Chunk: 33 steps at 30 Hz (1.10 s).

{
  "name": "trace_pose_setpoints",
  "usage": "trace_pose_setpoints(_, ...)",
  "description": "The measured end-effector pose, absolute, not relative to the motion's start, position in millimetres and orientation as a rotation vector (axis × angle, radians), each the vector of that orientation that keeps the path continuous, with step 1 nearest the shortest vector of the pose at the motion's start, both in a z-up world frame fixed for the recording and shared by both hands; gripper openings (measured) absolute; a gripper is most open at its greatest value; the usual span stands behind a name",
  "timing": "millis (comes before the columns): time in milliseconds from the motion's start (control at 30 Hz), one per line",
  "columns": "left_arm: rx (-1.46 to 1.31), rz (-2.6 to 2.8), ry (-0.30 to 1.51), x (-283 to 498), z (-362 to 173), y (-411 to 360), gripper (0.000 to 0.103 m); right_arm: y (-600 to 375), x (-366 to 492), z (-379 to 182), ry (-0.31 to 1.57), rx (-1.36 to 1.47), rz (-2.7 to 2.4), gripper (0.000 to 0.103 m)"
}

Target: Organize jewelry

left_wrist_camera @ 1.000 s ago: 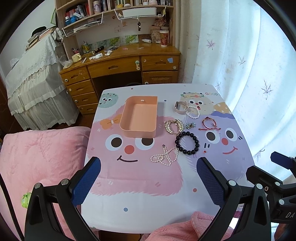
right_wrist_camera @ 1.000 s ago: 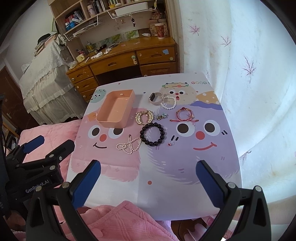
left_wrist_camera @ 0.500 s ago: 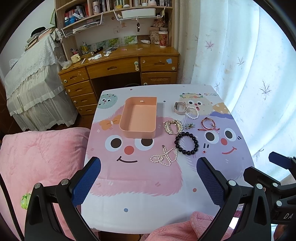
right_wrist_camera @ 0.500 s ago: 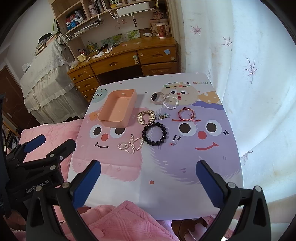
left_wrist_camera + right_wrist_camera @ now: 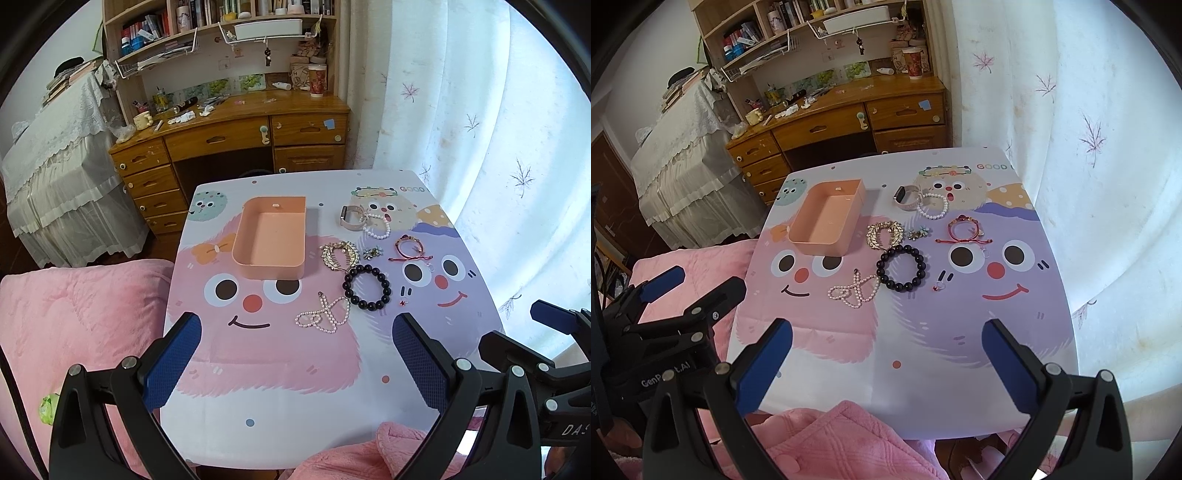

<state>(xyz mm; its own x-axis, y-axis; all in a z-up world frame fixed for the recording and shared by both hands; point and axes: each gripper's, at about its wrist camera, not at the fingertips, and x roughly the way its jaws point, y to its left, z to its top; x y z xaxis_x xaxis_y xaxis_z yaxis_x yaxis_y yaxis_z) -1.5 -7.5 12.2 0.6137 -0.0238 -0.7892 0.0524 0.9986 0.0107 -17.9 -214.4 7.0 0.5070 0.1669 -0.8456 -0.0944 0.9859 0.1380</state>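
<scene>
An empty peach tray [image 5: 271, 240] [image 5: 827, 221] sits on the cartoon-print table [image 5: 295, 369] [image 5: 923, 350]. To its right lie a gold leaf bracelet [image 5: 339, 255] [image 5: 884, 234], a black bead bracelet [image 5: 366, 287] [image 5: 902, 268], a pearl strand [image 5: 323, 317] [image 5: 855, 291], a watch [image 5: 351, 217] [image 5: 907, 197], a pearl bracelet [image 5: 376, 226] [image 5: 932, 206], a red cord bracelet [image 5: 410, 249] [image 5: 964, 230], a small brooch [image 5: 372, 252] [image 5: 918, 233] and a tiny ring [image 5: 402, 302] [image 5: 937, 287]. My left gripper [image 5: 295, 363] and right gripper [image 5: 886, 367] are open and empty, above the table's near edge.
A pink blanket [image 5: 74, 332] [image 5: 831, 443] lies left of and below the table. A wooden desk [image 5: 229, 133] with shelves stands behind it. White curtains [image 5: 480, 129] hang on the right. A covered bed [image 5: 55, 166] is at the far left.
Both grippers have shifted slightly; the views have drifted a little. Nothing on the table has moved.
</scene>
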Motion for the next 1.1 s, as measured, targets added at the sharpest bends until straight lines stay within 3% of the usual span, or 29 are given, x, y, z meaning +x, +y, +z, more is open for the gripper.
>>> trace_pose_setpoints(700, -0.015, -0.186, 0.985, 15, -2, 12, 0.102, -207, -2, 2, 1.024, 0.122, 0.087, 0.102)
trace_pose_setpoints(1100, -0.031, -0.347, 1.227, 38, -74, 15, 0.102, -196, -14, -43, 1.037, -0.044, -0.006, 0.102)
